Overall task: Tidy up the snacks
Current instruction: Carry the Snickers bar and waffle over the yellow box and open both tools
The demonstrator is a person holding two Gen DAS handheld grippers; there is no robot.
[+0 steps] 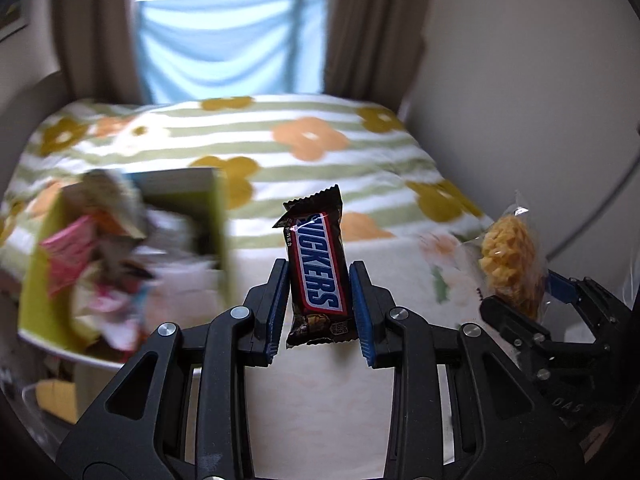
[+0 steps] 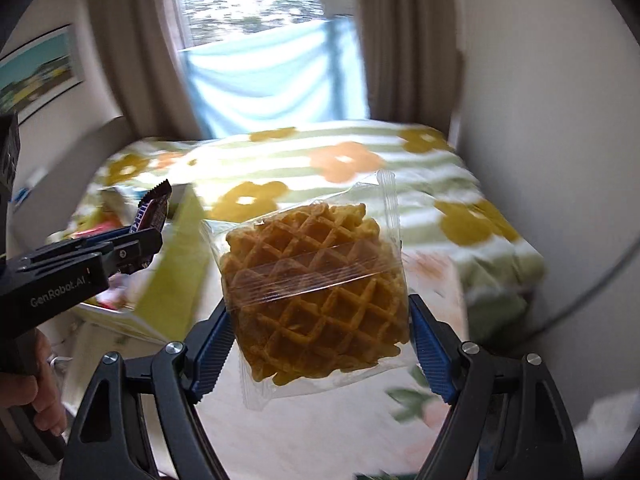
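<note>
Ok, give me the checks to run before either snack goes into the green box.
1. Left gripper clamped on the Snickers bar: ok, both blue pads press its sides.
2. Right gripper clamped on the wrapped waffle: ok, the pads pinch both edges of its clear bag.
3. Both snacks lifted clear of the bedspread: ok.
4. Green box open on top: ok.
5. Room left in the box: cannot tell, it is blurred and already holds many wrappers.
6. Grippers apart from each other: ok, side by side, not touching.
</note>
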